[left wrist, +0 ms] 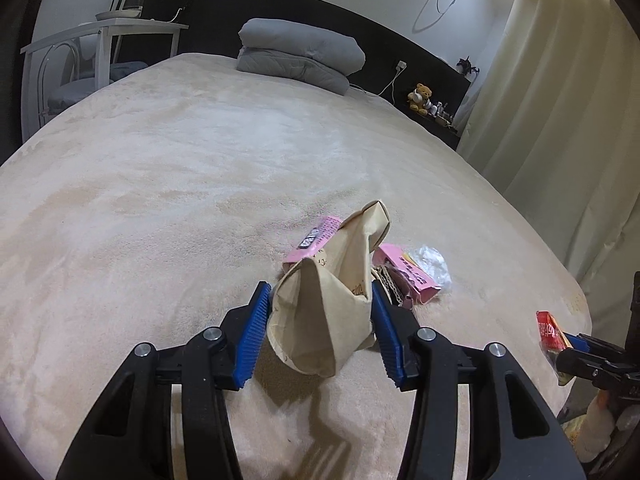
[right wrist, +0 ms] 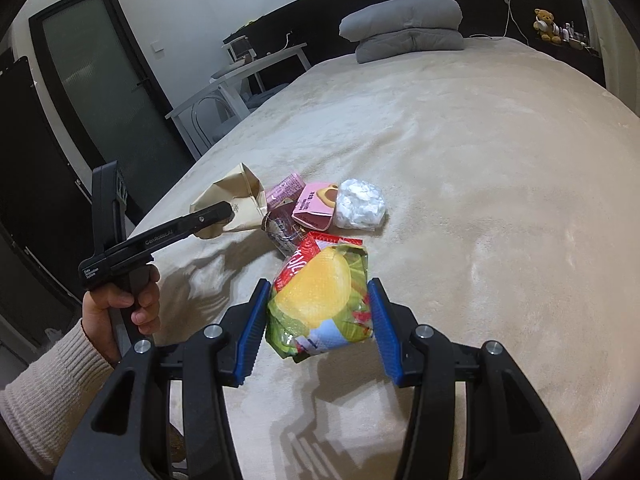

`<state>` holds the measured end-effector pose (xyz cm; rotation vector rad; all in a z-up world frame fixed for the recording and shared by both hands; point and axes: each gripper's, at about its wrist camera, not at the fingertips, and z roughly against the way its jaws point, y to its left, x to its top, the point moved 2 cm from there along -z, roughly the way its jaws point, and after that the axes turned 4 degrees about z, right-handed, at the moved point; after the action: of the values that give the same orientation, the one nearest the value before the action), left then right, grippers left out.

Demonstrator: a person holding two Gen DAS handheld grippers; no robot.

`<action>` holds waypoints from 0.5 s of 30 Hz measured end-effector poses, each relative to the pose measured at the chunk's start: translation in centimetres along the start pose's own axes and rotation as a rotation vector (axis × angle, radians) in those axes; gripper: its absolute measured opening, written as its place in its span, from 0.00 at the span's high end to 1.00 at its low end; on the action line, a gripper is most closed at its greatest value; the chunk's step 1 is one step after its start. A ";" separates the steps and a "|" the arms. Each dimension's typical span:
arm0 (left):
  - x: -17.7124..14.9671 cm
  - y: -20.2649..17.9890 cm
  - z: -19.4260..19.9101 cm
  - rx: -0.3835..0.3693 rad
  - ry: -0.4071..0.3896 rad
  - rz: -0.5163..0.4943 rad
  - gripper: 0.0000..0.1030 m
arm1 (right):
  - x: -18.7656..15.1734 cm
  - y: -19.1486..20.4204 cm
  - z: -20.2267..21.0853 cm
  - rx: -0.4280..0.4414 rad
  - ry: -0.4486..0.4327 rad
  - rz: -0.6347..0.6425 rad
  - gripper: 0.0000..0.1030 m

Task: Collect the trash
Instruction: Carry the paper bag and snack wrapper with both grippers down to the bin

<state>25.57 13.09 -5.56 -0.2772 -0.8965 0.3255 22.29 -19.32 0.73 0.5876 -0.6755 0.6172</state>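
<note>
Trash lies clustered near the bed [left wrist: 200, 160] edge. Paper bag [left wrist: 324, 304]: light, crushable; the left gripper [left wrist: 320, 328] clamps its open mouth, where the folded rim gives purchase. Snack packet [right wrist: 320, 304]: slick, crinkly foil; the right gripper [right wrist: 318, 326] pinches its body. Pink cartons [right wrist: 314, 204] and plastic wad [right wrist: 360, 204]: featherweight, ungrasped.
</note>
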 end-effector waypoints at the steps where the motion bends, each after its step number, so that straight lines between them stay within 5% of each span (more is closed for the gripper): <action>1: -0.1 -0.2 0.4 0.011 -0.006 -0.011 0.53 | -0.1 0.2 0.2 -0.001 -0.003 0.001 0.52; 15: -2.5 -3.6 8.0 -0.065 -0.087 -0.032 0.54 | -2.2 2.0 2.1 -0.035 -0.034 0.023 0.52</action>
<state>18.36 9.63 -1.26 -0.3105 -0.9979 0.2812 18.75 -20.06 1.11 0.5596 -0.7243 0.6174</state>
